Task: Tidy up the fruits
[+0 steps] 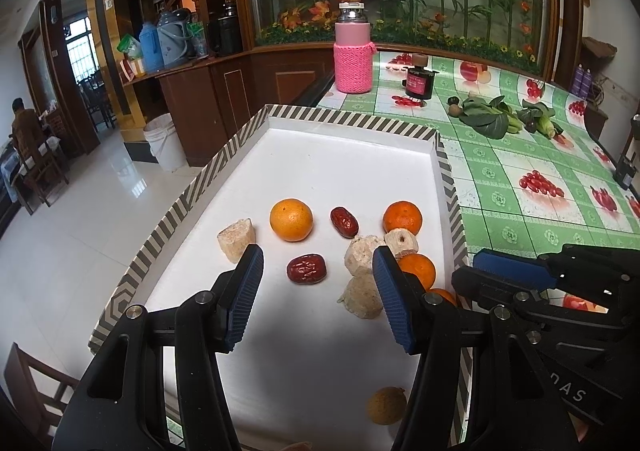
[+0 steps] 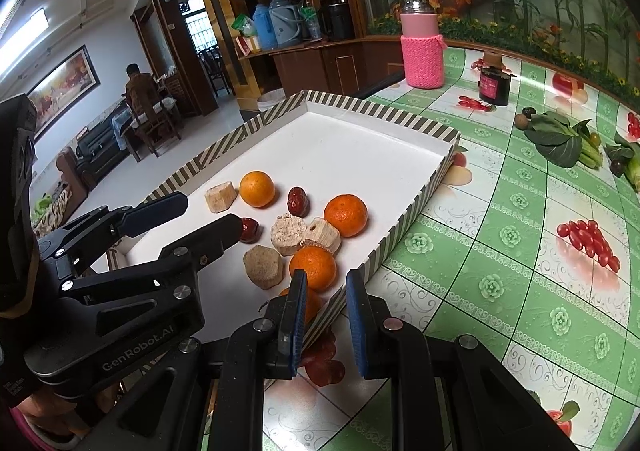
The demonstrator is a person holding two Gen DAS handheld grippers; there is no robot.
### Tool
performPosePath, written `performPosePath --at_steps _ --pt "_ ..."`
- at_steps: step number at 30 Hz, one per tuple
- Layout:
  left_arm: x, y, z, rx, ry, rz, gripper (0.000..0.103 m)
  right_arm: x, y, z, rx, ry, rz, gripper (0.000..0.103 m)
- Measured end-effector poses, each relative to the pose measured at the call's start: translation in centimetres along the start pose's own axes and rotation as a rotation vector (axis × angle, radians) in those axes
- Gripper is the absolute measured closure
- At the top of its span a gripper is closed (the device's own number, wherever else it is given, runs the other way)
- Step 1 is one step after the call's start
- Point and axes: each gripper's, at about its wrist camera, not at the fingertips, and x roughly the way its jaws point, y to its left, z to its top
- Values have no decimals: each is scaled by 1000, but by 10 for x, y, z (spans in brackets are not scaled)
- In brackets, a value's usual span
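A white tray point(image 1: 340, 155) with a striped rim holds several oranges point(image 1: 291, 220), two red dates point(image 1: 306, 269), several beige cut chunks point(image 1: 236, 238) and a small brown round fruit point(image 1: 386, 405). My left gripper point(image 1: 318, 291) is open and empty, low over the tray, with the near date between its fingers' line. My right gripper point(image 2: 326, 317) is open and empty, straddling the tray's near right rim point(image 2: 324, 315), beside an orange point(image 2: 313, 268). The left gripper also shows in the right wrist view point(image 2: 200, 217).
A pink-sleeved flask point(image 1: 353, 51) and a dark jar point(image 1: 419, 79) stand at the table's back. Leafy greens point(image 1: 490, 117), small dark and brown fruits point(image 2: 521, 120) and a corn piece point(image 1: 548, 127) lie on the green tablecloth at right. The table edge drops to the floor at left.
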Motion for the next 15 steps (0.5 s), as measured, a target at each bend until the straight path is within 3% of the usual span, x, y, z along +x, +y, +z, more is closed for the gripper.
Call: performPosePath --at_steps 10,15 --pt "-5 4 0 -1 -43 27 46 3 3 1 1 -2 12 84" --pt "-6 2 -1 1 -19 17 46 -1 1 1 9 -9 15 84"
